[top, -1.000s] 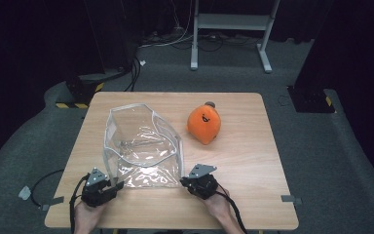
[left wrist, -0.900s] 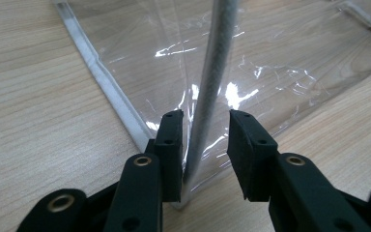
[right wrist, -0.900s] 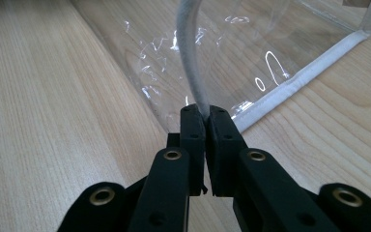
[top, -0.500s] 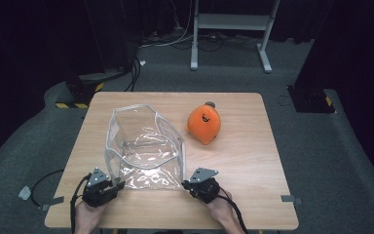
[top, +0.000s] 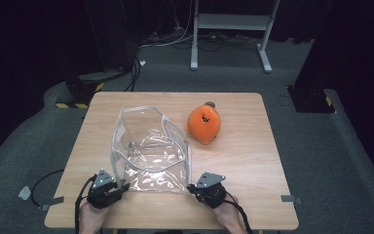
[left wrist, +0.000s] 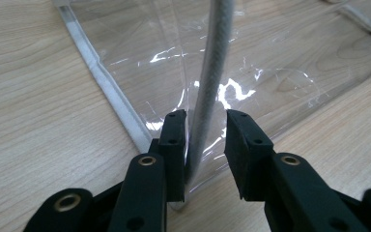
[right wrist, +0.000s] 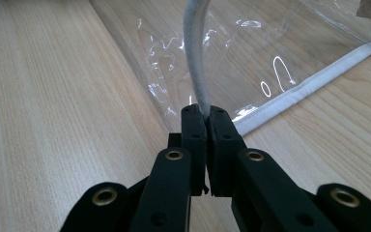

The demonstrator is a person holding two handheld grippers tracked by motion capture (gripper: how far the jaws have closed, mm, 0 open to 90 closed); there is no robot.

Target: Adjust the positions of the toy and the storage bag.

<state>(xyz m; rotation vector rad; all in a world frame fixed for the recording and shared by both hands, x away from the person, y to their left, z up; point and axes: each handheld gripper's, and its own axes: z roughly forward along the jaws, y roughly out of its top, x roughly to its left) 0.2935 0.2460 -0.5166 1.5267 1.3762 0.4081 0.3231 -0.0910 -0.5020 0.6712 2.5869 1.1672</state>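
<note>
1. The room around my station is dark, with grey carpet [top: 331, 146], a pale metal stand [top: 231, 22] at twelve o'clock beyond the table, and black cables [top: 126, 73] trailing on the floor at about eleven.
2. The wooden table [top: 253, 161] carries everything I am working with; its grain shows close up in both gripper views.
3. The clear plastic bag [top: 148, 151] with white piping lies left of the table's centre, its mouth standing open toward twelve o'clock and its near edge flat toward me at six.
4. An orange stuffed toy [top: 204, 124] sits at about two o'clock from the bag, just beside its far right corner; I cannot tell whether they touch.
5. My left gripper [top: 108, 187] is at the bag's seven o'clock corner. In the left gripper view [left wrist: 200, 140] a gap shows between the jaws: the white piping [left wrist: 207, 96] rises between them, against the left pad, clear of the right one. So I read it as open around the edge rather than clamped.
6. My right gripper [top: 209, 189] is at the bag's five o'clock corner. In the right gripper view [right wrist: 206, 123] the jaws are pressed together with the piping [right wrist: 195, 63] pinched between the pad tips, curving up and away.
</note>
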